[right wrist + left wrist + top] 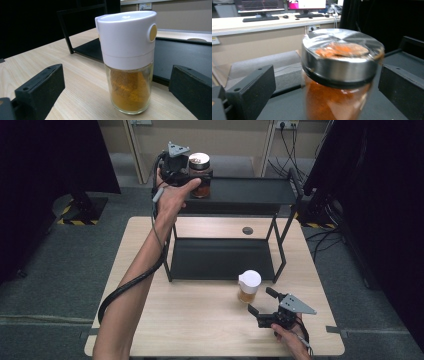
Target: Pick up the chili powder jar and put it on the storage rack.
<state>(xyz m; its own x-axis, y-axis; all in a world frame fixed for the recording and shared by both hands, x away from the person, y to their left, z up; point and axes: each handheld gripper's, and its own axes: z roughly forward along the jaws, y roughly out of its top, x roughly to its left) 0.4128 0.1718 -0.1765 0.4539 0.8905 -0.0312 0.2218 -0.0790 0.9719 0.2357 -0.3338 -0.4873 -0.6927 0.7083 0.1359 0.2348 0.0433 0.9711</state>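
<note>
Straddling the steel-lidded jar [339,75] on the shelf's top tier [250,190], left gripper [187,172] spread wide, not clamped. Flanking the white-capped spice jar [128,60] on the counter [200,315], right gripper [261,302] likewise apart, probably lined up to grasp.

The counter [200,320] is pale wood with a fine straight grain, and the two-tier shelf [250,190] on it is matt black. One jar [200,175] has a silver metal lid over rust-orange powder. The shaker [128,60] is clear glass with mustard-yellow powder — white cap, one round yellow button. Both grippers are black, left [175,167] and right [264,306], each topped by a grey plate. The floor [50,270] is dark grey.
</note>
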